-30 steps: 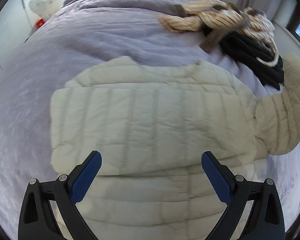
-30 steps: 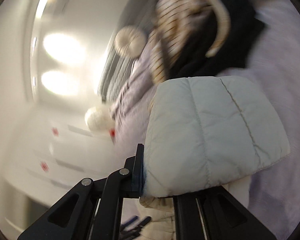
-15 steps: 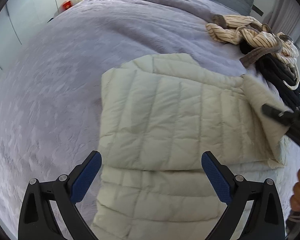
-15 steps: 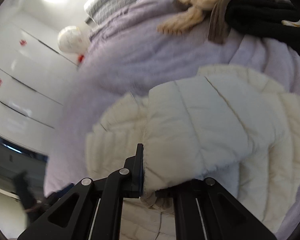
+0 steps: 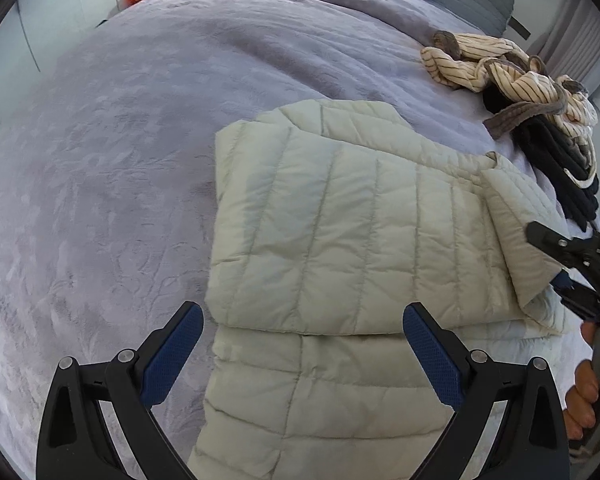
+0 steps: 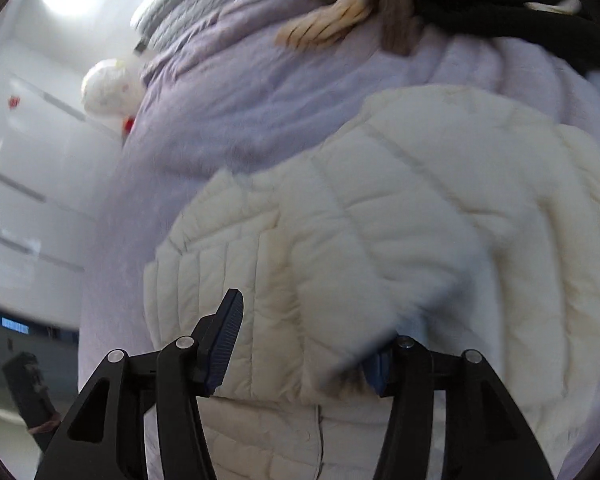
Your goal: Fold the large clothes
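Cream quilted jacket [image 5: 340,232], right hand-held gripper [image 6: 304,344] angled down, jaws just opening, sleeve between

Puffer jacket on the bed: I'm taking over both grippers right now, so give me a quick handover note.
Left gripper: open, empty, above the jacket's near part.
Right gripper: its fingers have just been opening; the sleeve lies between them, released.
Cream puffer jacket: flat on the purple bedspread, both sleeves folded in.
Striped and black clothes: piled at the far right, untouched.
Left: fold the jacket's body over, then the pile.
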A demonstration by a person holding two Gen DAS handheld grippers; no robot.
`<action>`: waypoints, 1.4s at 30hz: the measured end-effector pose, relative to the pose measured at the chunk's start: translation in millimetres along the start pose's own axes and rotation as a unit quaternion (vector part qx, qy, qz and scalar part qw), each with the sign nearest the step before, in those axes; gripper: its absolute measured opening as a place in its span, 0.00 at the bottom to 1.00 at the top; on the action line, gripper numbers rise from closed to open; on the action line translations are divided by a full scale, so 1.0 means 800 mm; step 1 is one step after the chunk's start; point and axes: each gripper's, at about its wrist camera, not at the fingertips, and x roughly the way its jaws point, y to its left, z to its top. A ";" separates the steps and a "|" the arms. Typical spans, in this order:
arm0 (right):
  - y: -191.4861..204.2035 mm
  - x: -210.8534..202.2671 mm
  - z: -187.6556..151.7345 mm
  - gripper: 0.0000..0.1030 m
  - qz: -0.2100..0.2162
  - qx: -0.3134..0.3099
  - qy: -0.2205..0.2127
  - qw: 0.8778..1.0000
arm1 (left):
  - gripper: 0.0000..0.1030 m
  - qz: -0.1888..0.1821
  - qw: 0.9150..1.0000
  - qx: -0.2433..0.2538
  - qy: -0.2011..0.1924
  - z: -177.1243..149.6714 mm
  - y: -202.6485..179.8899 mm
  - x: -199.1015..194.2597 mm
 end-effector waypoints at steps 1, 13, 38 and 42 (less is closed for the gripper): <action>-0.005 -0.008 -0.002 0.56 -0.002 0.014 -0.013 1.000 | 0.98 -0.002 1.000 0.001 0.000 0.001 0.000 0.001; 0.049 -0.004 0.005 0.07 -0.064 -0.123 -0.040 0.990 | 0.97 -0.106 0.993 -0.050 -0.031 0.033 0.032 -0.011; -0.006 -0.045 -0.038 0.55 -0.105 -0.161 0.003 0.981 | 0.97 -0.212 0.975 -0.046 0.052 0.062 0.002 0.065; -0.073 -0.065 -0.032 0.55 -0.090 -0.056 0.006 0.994 | 0.97 -0.213 0.973 -0.041 0.072 0.065 -0.026 0.088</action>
